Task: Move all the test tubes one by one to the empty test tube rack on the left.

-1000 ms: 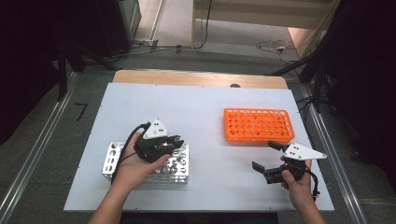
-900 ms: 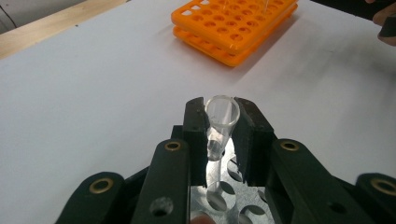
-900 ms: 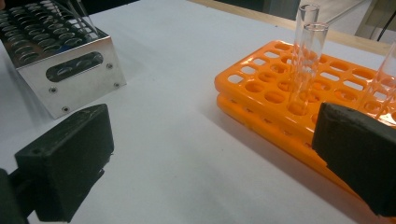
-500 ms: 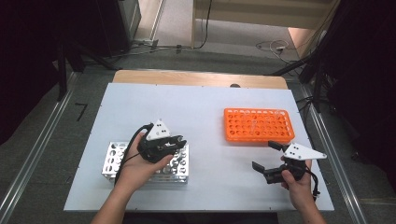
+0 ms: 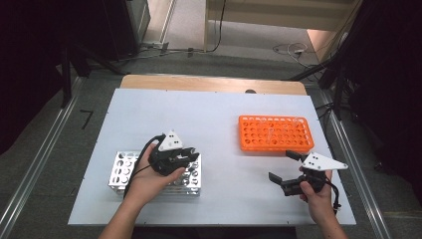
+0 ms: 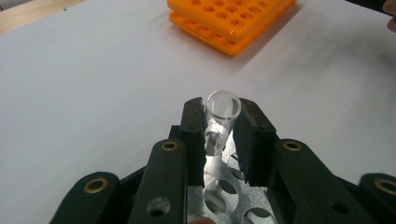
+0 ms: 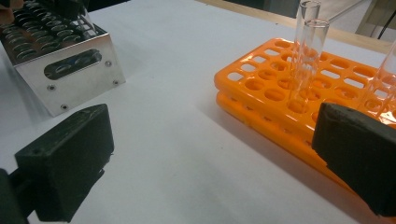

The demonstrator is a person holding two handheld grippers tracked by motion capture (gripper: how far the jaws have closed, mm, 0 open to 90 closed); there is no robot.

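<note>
Clamping a clear glass tube (image 6: 221, 119) upright between its jaws, the left gripper (image 5: 175, 155) hovers over the metal rack (image 5: 122, 172) near the table's front-left corner; the right gripper (image 5: 287, 172), jaws apart, sits by the orange rack (image 5: 274, 133)

The lower part of the clear tube (image 6: 219, 122) is hidden between the left gripper (image 6: 223, 128) and its black pads, so its tip cannot be seen. The metal rack (image 5: 124, 172) is half covered by the left hand (image 5: 149, 180) in the high view. The orange rack (image 7: 299, 88) runs off the right edge (its tubes (image 7: 308, 51) are cut at the top).
</note>
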